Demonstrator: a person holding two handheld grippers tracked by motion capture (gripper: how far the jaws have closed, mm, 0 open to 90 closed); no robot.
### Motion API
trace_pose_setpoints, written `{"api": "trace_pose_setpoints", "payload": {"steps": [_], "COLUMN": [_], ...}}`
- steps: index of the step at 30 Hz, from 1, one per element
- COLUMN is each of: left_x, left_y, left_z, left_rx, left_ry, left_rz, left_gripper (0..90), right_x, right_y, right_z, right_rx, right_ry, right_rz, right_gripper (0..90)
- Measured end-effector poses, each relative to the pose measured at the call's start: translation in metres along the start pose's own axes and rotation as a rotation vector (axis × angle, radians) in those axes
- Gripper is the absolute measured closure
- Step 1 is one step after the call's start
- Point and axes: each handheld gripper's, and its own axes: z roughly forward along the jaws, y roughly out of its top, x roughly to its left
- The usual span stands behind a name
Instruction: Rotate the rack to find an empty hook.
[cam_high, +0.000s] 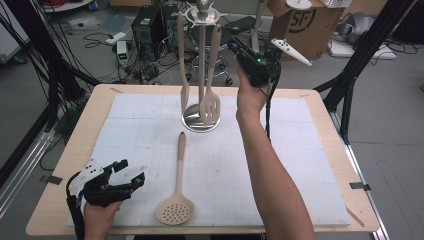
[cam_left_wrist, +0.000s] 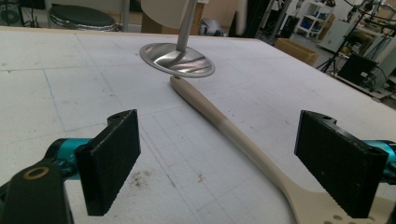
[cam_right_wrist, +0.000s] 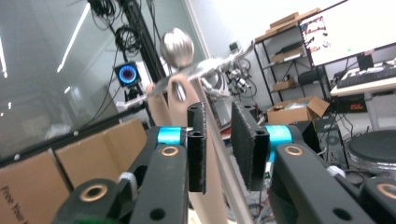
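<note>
A steel utensil stand (cam_high: 201, 122) stands at the middle back of the white mat, its knob (cam_right_wrist: 177, 46) on top. A beige slotted spatula (cam_high: 211, 106) and a second beige utensil (cam_high: 183, 60) hang from it. My right gripper (cam_high: 234, 46) is raised at the rack's top. Its jaws (cam_right_wrist: 219, 140) stand narrowly apart, and the spatula's handle (cam_right_wrist: 180, 91) runs through the gap without both pads pressing it. A beige skimmer spoon (cam_high: 177, 187) lies flat in front of the stand. My left gripper (cam_high: 132, 171) rests open at the near left, with the skimmer's handle (cam_left_wrist: 219, 121) ahead between its jaws (cam_left_wrist: 217, 163).
The white mat (cam_high: 300, 165) covers a wooden table (cam_high: 65, 165). Behind the table are a cardboard box (cam_high: 305, 25), cables and equipment on the floor. Black frame legs (cam_high: 360, 55) stand at the table's far right and left.
</note>
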Motion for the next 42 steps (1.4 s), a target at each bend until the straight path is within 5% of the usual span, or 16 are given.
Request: {"api": "trace_pose_setpoints", "payload": {"steps": [3,14,18,30,42], "left_x": [0.001,0.001,0.000,-0.001,-0.001], "left_y": [0.000,0.000,0.001,0.001,0.001], "left_z": [0.002,0.005,0.005,0.005,0.005], "left_rx": [0.007,0.008,0.010,0.011,0.010], "left_ry": [0.000,-0.007,-0.011,-0.016,-0.016], "left_rz": [0.002,0.005,0.011,0.014,0.014], "left_gripper": [15.0,14.9,15.0,15.0,15.0], "right_x": [0.002,-0.006,-0.007,0.022,0.047], "right_y": [0.001,0.005,0.000,-0.009,-0.013], "right_z": [0.005,0.029,0.038,0.044,0.053], "right_rx": [-0.002,-0.042,-0.021,0.009,0.069], "right_ry": [0.000,0.018,0.001,0.042,0.092], "right_rz": [-0.008,0.018,-0.022,-0.051,-0.137], "right_gripper": [89.5,89.8,89.7,89.8,89.7]}}
